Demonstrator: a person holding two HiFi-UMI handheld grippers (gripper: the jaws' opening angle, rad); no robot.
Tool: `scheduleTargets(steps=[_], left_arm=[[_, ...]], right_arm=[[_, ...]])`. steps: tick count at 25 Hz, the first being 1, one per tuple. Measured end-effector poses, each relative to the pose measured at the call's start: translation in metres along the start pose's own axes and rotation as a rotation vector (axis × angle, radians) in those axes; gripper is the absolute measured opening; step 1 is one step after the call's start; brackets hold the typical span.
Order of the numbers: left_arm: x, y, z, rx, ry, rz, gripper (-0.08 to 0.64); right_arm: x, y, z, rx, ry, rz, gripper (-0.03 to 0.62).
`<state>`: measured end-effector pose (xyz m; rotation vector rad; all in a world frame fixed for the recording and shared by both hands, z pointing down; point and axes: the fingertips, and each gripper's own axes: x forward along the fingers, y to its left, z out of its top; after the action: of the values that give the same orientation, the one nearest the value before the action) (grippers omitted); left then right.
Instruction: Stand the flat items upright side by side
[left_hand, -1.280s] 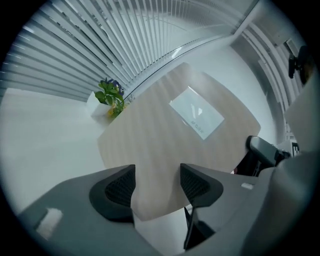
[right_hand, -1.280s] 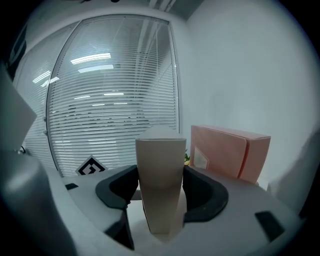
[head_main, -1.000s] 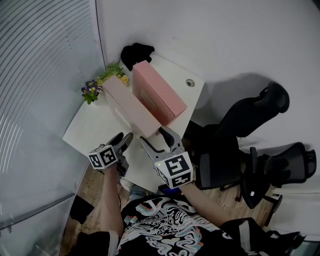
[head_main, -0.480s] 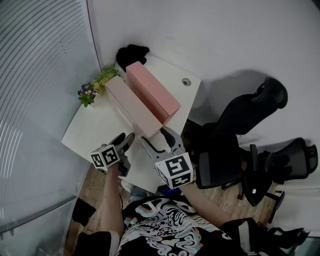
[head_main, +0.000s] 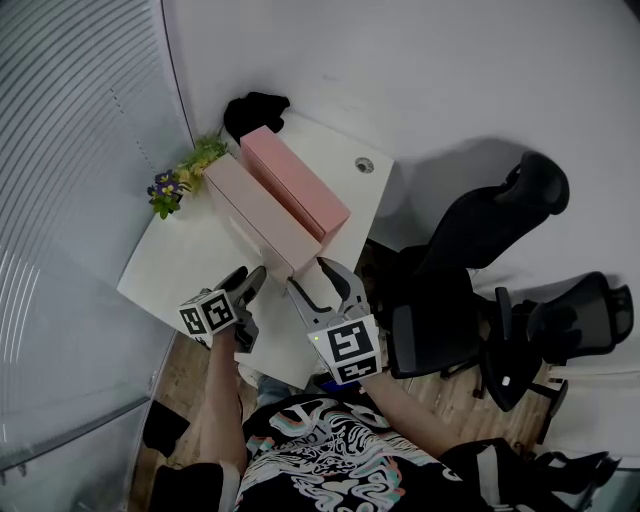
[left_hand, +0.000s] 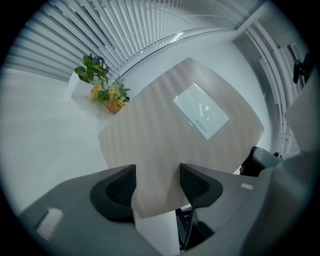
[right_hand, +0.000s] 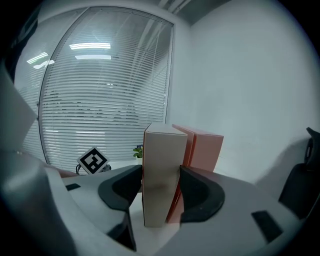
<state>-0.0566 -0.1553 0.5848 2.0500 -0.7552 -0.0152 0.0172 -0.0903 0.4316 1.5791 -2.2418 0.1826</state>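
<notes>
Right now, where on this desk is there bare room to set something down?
Free: the left part of the desk, between the flowers, the beige box and the near edge; also a strip right of the pink box, around the cable hole. Crowded: the back corner, with a black object.

I am holding the left gripper (head_main: 248, 280) low and forward, its black jaws standing apart. Only a corner of the tall beige cardboard box (right_hand: 160, 170) is showing in their gap, and I cannot see either pad pressing on it. The right gripper (head_main: 308, 275) is tilting slightly downward. Its jaws have just been closing, and their ribbed pads (right_hand: 125, 189) are now meeting both sides of that box's narrow end. Both bare forearms, the left forearm (head_main: 222, 392) and the right forearm (head_main: 400, 412), are reaching out from my torso. Each gripper's marker cube, the left one (head_main: 208, 313) and the right one (head_main: 350, 345), is facing up towards the head camera.
</notes>
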Motion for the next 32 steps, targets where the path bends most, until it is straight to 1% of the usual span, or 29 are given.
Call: scheduleTargets(steps=[3, 11, 13, 16, 18, 29, 32], left_arm=[[0.004, 0.0, -0.001, 0.0, 0.002, 0.004, 0.262], [0.009, 0.003, 0.003, 0.005, 0.012, 0.006, 0.262], [0.007, 0.01, 0.007, -0.009, -0.008, 0.024, 0.259], [0.002, 0.021, 0.017, -0.065, -0.061, 0.055, 0.255], [0.001, 0.025, 0.022, -0.079, -0.079, 0.07, 0.247], [0.014, 0.029, 0.036, -0.086, -0.072, 0.062, 0.245], [0.017, 0.029, 0.039, -0.078, -0.059, 0.057, 0.245]], right_arm=[[0.0, -0.003, 0.0, -0.001, -0.003, -0.004, 0.216], [0.005, -0.007, -0.001, 0.026, -0.01, 0.006, 0.199], [0.006, -0.008, 0.0, 0.029, -0.009, 0.006, 0.198], [0.006, -0.008, -0.001, 0.037, -0.009, 0.007, 0.198], [0.006, -0.008, -0.001, 0.039, -0.008, 0.007, 0.198], [0.01, -0.006, 0.002, 0.035, 0.01, 0.01, 0.198], [0.011, -0.004, 0.002, 0.033, 0.012, 0.011, 0.198]])
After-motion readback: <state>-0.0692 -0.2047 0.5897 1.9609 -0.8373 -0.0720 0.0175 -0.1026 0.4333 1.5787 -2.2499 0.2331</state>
